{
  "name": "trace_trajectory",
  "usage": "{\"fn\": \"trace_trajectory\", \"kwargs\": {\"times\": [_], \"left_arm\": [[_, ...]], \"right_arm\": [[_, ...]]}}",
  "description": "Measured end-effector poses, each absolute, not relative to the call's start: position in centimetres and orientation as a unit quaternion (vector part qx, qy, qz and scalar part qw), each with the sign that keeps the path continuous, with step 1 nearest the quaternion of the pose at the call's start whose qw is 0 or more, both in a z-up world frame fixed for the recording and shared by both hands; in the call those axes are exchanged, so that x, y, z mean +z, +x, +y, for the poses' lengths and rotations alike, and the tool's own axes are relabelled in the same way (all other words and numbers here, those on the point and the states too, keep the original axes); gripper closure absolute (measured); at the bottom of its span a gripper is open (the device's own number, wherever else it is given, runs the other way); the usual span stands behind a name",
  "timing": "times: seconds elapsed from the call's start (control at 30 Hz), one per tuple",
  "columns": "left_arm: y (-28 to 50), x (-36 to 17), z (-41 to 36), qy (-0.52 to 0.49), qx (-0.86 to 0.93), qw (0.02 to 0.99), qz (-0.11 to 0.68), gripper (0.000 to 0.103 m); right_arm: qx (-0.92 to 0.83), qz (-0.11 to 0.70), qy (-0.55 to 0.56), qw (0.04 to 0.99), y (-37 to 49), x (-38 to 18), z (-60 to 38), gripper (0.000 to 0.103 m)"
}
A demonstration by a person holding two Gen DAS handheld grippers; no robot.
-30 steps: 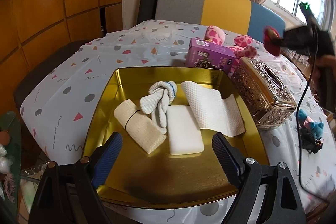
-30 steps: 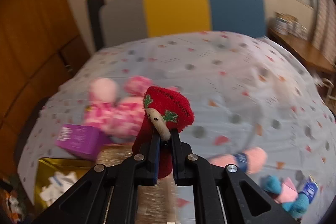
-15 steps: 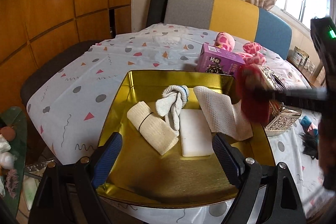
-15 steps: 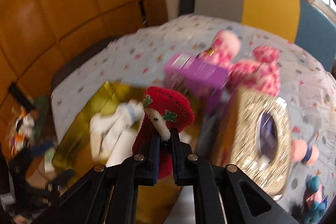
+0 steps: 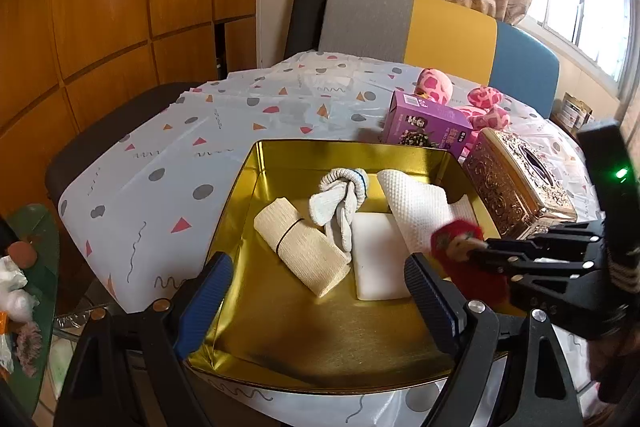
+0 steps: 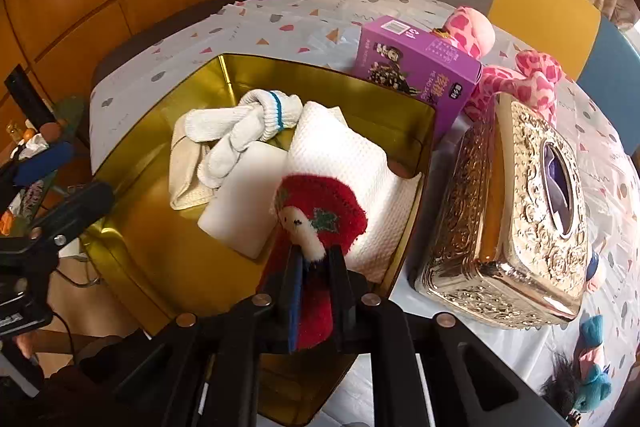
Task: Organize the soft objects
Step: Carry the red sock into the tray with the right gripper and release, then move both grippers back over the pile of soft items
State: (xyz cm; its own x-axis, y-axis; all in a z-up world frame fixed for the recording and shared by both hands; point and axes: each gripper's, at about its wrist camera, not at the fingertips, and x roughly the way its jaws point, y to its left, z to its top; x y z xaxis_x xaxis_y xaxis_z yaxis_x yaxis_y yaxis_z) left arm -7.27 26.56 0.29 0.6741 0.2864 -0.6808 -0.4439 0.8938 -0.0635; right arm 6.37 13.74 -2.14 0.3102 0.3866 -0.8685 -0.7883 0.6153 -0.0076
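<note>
My right gripper [image 6: 314, 259] is shut on a red Christmas sock [image 6: 320, 211] and holds it over the right side of the gold tray [image 6: 160, 259], above the white waffle cloth [image 6: 340, 151]. The sock also shows in the left wrist view [image 5: 456, 239]. The tray [image 5: 304, 339] holds a beige rolled cloth [image 5: 302, 251], a knotted white sock [image 5: 340, 199], a white sponge block [image 5: 376, 255] and the waffle cloth [image 5: 420, 207]. My left gripper [image 5: 320, 291] is open and empty at the tray's near edge.
A gold embossed tissue box [image 6: 516, 211] stands right of the tray. A purple box [image 6: 416, 67] and a pink spotted plush [image 6: 520, 75] lie behind it. Small blue and pink soft toys [image 6: 592, 367] lie at the table's right. A chair [image 5: 420, 27] stands behind the table.
My right gripper has carried the red sock from the far right of the table leftwards and down, to over the tray's right side. My left gripper has stayed open at the tray's near edge.
</note>
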Motion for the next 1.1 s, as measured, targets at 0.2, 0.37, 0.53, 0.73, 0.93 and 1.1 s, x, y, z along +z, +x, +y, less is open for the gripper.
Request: {"fn": "trace_trajectory", "kwargs": {"times": [0.2, 0.37, 0.53, 0.73, 0.93, 1.1], "left_arm": [[-7.5, 0.6, 26.4, -0.107, 0.204, 0.910, 0.344, 0.012], [-7.7, 0.6, 26.3, -0.103, 0.207, 0.911, 0.342, 0.010], [-7.6, 0.6, 26.0, -0.097, 0.204, 0.912, 0.343, 0.010], [-7.4, 0.7, 25.0, -0.087, 0.196, 0.914, 0.345, 0.010], [-7.1, 0.9, 23.8, -0.073, 0.184, 0.917, 0.347, 0.009], [-6.8, 1.1, 22.9, -0.062, 0.176, 0.919, 0.347, 0.008]], "right_arm": [[0.367, 0.454, -0.215, 0.783, 6.8, -3.0, 13.9, 0.069], [0.374, 0.445, -0.185, 0.792, 6.5, -2.0, 13.0, 0.062], [0.387, 0.414, -0.154, 0.809, 6.0, 0.0, 11.2, 0.062], [0.371, 0.380, -0.124, 0.838, 6.2, 1.9, 8.2, 0.061], [0.343, 0.366, -0.097, 0.860, 7.3, 3.0, 5.2, 0.061], [0.312, 0.361, -0.080, 0.875, 8.5, 3.4, 2.3, 0.061]]}}
